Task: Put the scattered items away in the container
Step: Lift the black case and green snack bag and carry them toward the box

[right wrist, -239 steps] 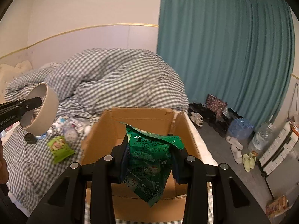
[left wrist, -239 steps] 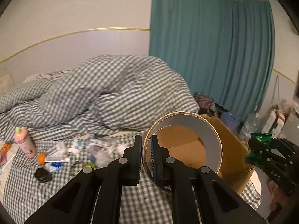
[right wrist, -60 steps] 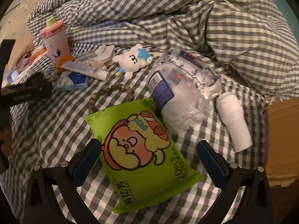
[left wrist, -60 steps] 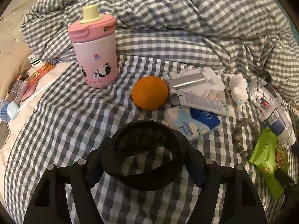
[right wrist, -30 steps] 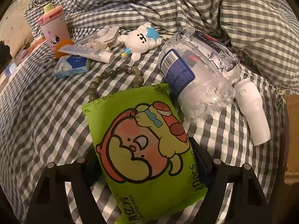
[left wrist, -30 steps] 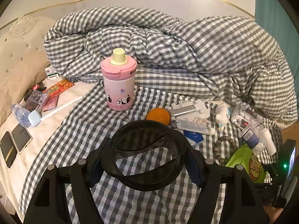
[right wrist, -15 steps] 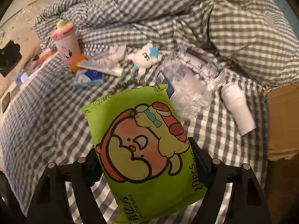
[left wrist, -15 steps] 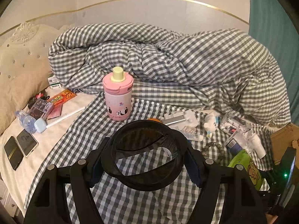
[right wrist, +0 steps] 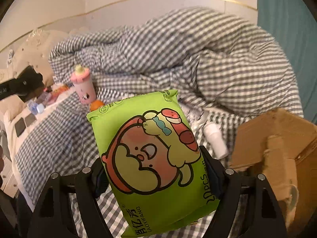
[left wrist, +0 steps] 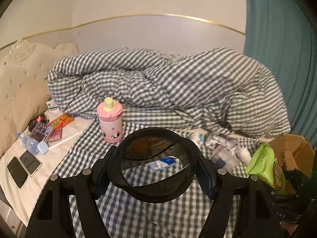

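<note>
Left gripper is clamping a black ring above the checked bed; right gripper is gripping the green packet, apparently near the cardboard box.

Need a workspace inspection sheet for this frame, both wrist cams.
Surface: bed sheet, grey check; duvet bunched behind.
Job's things: black ring and green wipes pack lifted; cardboard box at right.
Clutter: pink bottle, orange, white tube, two phones.
Grippers: left gripper shut on black ring; right gripper shut on green wipes pack.
Cables: nothing seen.
Surroundings: padded headboard, teal curtain.
</note>
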